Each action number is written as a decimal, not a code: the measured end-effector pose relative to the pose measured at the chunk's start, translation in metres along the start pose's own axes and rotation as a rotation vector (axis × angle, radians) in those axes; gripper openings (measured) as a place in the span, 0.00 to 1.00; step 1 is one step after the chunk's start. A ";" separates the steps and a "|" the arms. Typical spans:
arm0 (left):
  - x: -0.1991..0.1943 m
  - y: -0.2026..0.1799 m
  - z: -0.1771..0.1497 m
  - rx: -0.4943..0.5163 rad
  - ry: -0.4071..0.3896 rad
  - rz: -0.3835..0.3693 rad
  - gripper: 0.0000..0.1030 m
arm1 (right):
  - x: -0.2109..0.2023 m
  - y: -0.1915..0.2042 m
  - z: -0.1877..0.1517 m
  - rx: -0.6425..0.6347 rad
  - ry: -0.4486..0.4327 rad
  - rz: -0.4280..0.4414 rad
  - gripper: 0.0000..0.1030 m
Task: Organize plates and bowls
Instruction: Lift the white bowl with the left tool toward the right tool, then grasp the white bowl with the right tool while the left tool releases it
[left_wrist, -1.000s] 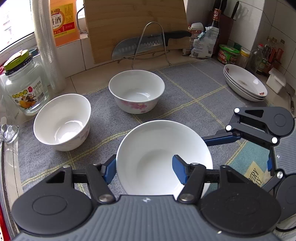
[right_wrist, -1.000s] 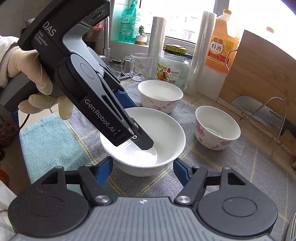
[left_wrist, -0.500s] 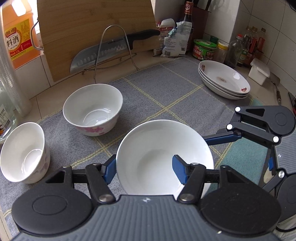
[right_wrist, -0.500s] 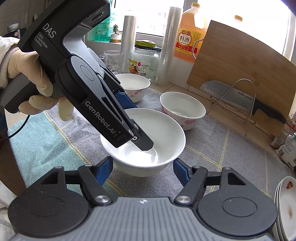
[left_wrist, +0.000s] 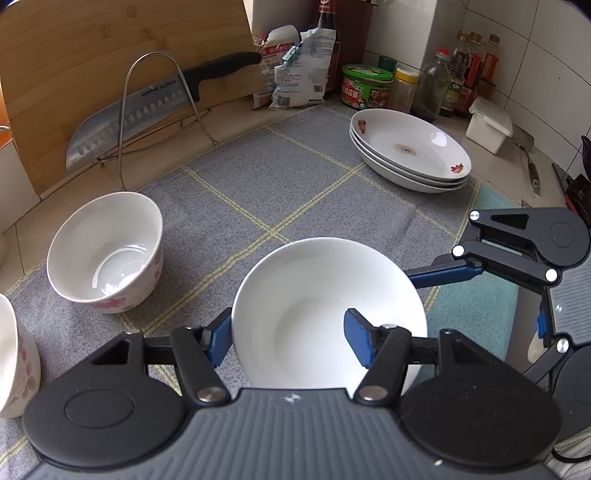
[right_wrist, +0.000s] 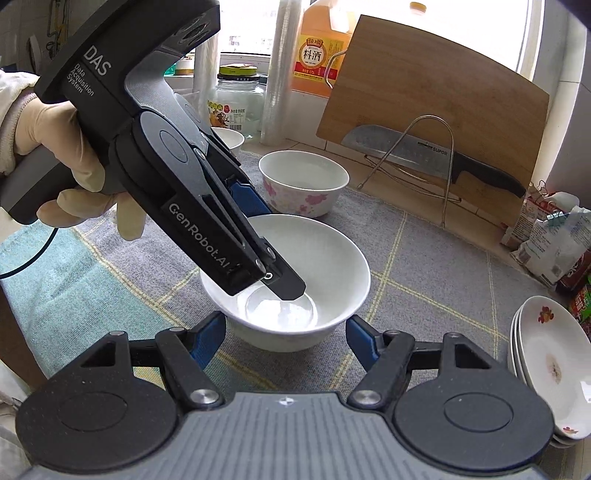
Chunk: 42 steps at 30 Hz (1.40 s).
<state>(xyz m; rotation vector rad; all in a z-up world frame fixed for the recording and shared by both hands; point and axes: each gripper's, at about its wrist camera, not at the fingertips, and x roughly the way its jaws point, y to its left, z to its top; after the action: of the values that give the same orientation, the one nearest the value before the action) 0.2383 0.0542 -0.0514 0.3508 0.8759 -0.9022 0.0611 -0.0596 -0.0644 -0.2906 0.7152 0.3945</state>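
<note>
A plain white bowl (left_wrist: 314, 295) is held between both grippers above the grey checked mat (left_wrist: 295, 184). My left gripper (left_wrist: 286, 332) is shut on its near wall, one blue pad inside and one outside. My right gripper (right_wrist: 286, 338) is shut on the same bowl (right_wrist: 332, 280), with a pad on either side of its lower wall. Two flowered bowls (left_wrist: 105, 253) (left_wrist: 14, 354) stand on the mat to the left. A stack of three flowered plates (left_wrist: 410, 147) lies at the far right of the mat.
Behind the mat a cutting board (left_wrist: 110, 55) leans on the wall, with a cleaver (left_wrist: 147, 114) on a wire rack. Bags, jars and bottles (left_wrist: 365, 85) crowd the back right corner by a white box (left_wrist: 489, 123). A teal cloth (right_wrist: 55, 266) lies under the gloved hand (right_wrist: 74, 155).
Both grippers have carried the white bowl rightward over the mat. The flowered bowls have slid left in view and the plate stack has come nearer. Neither grip has altered.
</note>
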 end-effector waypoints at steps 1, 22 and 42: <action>0.002 -0.001 0.001 0.001 0.001 -0.004 0.61 | 0.000 -0.001 -0.001 0.003 0.002 -0.003 0.74; 0.011 -0.005 0.004 -0.010 -0.003 -0.010 0.63 | 0.006 -0.012 -0.010 0.046 0.027 -0.007 0.74; -0.029 -0.004 -0.019 -0.109 -0.195 0.182 0.97 | -0.006 -0.022 -0.010 0.114 -0.006 -0.012 1.00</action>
<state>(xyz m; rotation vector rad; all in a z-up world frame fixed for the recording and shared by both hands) 0.2163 0.0787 -0.0393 0.2397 0.6983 -0.7038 0.0608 -0.0845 -0.0643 -0.1865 0.7271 0.3415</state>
